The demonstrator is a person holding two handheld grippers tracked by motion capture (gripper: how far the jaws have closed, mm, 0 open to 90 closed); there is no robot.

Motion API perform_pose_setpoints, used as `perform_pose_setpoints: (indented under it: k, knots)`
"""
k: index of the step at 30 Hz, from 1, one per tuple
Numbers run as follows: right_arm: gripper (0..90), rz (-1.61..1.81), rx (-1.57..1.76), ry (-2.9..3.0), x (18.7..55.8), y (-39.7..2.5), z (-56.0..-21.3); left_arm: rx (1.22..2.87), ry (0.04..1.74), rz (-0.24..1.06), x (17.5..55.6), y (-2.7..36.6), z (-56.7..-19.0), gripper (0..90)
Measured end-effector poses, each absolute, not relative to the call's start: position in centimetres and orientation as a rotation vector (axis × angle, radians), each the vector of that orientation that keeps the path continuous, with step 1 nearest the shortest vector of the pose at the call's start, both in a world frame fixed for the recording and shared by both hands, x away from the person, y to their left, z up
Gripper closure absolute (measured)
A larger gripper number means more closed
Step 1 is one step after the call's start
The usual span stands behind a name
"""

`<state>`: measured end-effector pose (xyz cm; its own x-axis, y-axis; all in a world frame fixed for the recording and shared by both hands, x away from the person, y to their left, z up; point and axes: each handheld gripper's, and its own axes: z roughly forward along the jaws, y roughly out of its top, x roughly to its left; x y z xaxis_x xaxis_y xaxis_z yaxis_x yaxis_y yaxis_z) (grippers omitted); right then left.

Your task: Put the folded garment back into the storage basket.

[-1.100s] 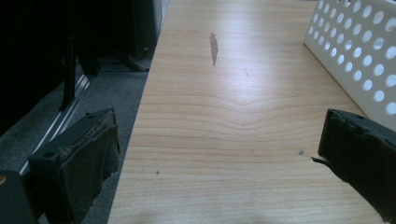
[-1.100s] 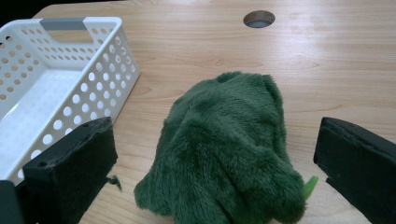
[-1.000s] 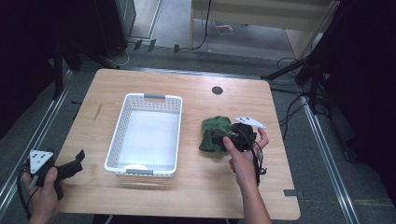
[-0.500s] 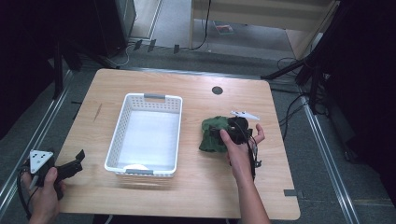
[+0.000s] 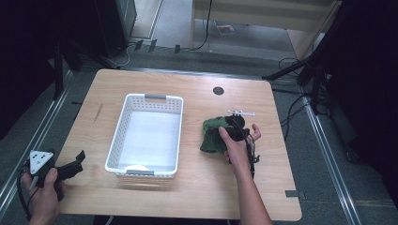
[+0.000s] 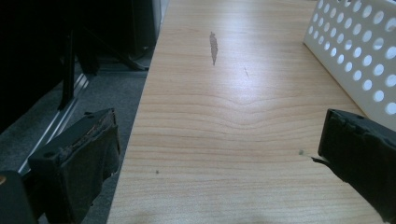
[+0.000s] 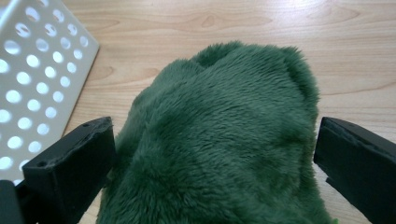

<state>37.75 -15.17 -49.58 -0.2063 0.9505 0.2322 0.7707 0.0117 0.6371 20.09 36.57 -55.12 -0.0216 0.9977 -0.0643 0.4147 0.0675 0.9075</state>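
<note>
Since a second ago we advanced our right gripper (image 5: 233, 127), jaws released, astride the soft, light green plush toy (image 7: 224, 140) near the desk's right edge; we should pinch its middle

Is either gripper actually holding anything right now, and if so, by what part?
Nothing is held. The right gripper stands open with its jaws either side of the green plush toy; the left gripper is open over the table.

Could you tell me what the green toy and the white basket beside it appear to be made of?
The green toy looks like soft plush: a dense, fuzzy, matte pile covers it. The white basket seems to be moulded plastic, smooth with a slight sheen, its walls pierced by even rows of round holes.
</note>
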Motion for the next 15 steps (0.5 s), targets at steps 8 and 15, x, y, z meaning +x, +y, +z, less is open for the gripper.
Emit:
perform_pose_setpoints:
  k: [8, 15]
  knots:
    - [0.0, 0.970, 1.808, 2.067, 38.06, -15.07, -50.13, 1.457, 1.557, 0.923, 20.09, 36.61, -55.11, 0.0]
    - [0.0, 0.950, 1.823, 2.076, 38.20, -14.89, -50.58, 1.462, 1.557, 0.922, 20.10, 36.61, -55.10, 0.0]
